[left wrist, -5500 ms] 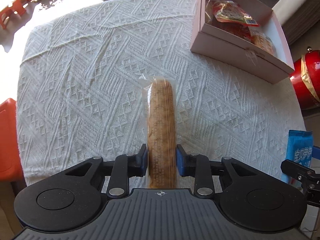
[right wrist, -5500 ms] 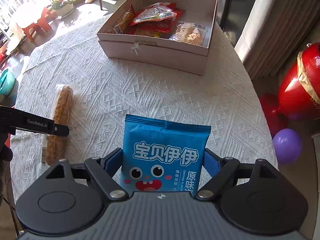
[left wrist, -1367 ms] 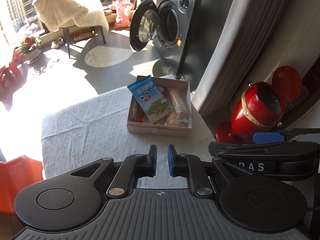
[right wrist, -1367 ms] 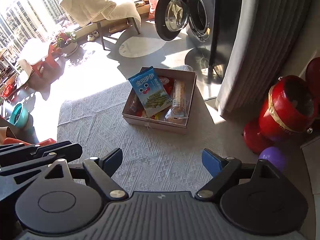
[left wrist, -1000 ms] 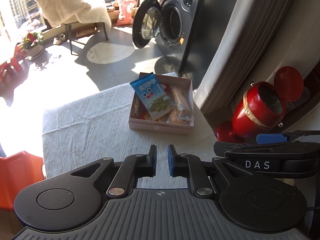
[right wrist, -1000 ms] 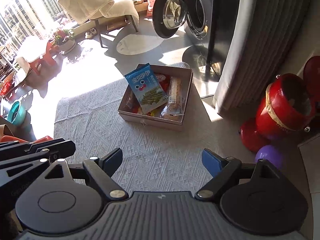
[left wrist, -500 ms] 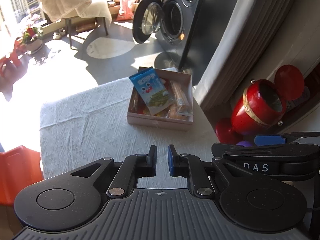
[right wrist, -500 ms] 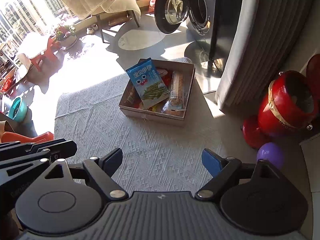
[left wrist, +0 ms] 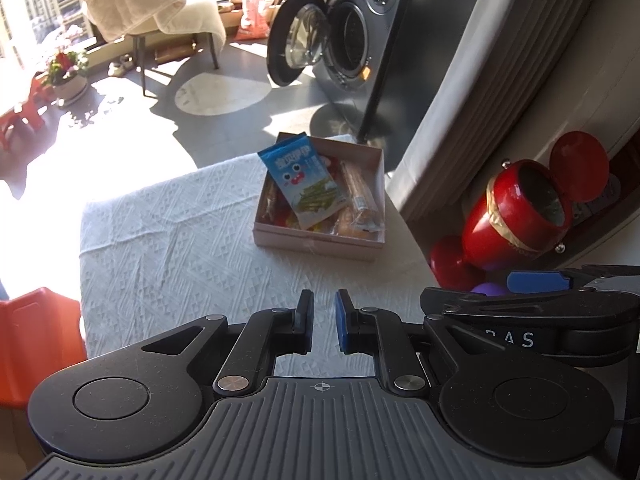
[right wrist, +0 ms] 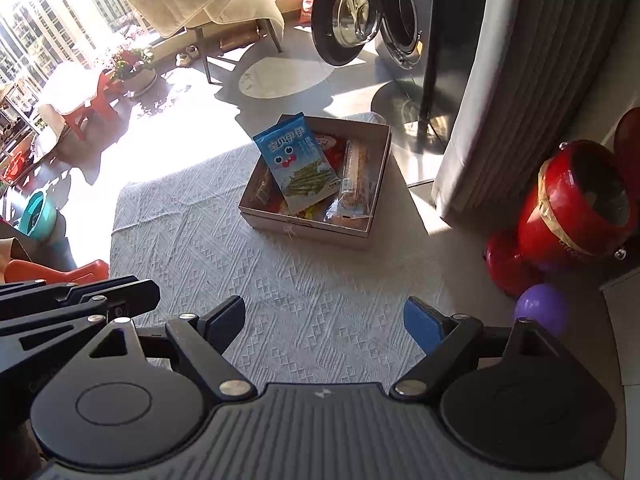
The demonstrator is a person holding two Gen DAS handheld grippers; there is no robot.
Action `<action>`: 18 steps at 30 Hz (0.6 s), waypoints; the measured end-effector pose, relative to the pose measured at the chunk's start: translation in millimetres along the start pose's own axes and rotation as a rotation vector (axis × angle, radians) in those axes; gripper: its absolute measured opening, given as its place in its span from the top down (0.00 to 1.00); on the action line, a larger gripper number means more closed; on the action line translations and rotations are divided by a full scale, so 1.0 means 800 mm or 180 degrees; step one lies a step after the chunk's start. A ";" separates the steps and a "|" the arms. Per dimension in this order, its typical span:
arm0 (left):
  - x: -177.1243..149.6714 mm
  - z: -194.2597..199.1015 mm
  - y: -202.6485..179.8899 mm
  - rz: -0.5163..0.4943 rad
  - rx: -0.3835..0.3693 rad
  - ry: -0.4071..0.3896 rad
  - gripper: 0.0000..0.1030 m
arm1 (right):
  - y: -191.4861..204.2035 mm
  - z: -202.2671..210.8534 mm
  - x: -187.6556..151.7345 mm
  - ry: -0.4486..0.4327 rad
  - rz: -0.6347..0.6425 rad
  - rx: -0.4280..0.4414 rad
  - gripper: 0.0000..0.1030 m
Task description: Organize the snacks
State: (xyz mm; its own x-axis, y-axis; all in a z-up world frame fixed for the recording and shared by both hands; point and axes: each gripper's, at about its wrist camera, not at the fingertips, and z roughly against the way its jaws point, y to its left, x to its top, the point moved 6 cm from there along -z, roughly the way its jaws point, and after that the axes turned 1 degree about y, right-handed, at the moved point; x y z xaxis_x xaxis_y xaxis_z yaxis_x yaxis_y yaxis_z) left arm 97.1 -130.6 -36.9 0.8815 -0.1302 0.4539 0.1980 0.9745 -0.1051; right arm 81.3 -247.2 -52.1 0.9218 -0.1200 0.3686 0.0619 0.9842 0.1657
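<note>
Risk: blue packet (right wrist: 296,164) leans proud over box (right wrist: 306,227) rim, may slide out onto counter (right wrist: 192,232); left tool (left wrist: 323,322) nearly closed, empty; right tool (right wrist: 324,320) wide, empty.

Snacks (right wrist: 304,210) under blue packet (right wrist: 298,164)

Table (right wrist: 320,300) under white textured cloth (right wrist: 192,240) — pink snack box (right wrist: 304,228) on it

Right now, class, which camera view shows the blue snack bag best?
The right wrist view: the blue bag sits larger there, its printed characters and cartoon face clearly seen as it leans in the box. The left wrist view shows the same bag smaller and its print blurrier.
</note>
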 end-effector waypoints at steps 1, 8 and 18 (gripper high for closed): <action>0.000 0.000 0.000 0.0004 -0.0002 0.0000 0.85 | 0.001 0.000 0.001 0.0001 0.0007 0.0005 0.16; 0.000 0.001 0.002 0.0037 -0.0009 -0.0002 0.85 | 0.002 -0.001 0.002 -0.0003 0.0018 0.0017 0.16; -0.003 -0.001 0.000 0.0014 -0.0046 0.0007 0.85 | 0.002 0.001 0.001 0.0003 0.0022 0.0013 0.16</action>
State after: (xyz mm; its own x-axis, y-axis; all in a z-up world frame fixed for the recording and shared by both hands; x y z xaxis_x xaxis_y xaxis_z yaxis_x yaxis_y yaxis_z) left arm 95.4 -130.7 -38.6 0.8833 -0.1264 0.4515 0.2004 0.9724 -0.1199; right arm 81.8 -245.5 -51.1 0.9226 -0.1130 0.3688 0.0538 0.9845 0.1670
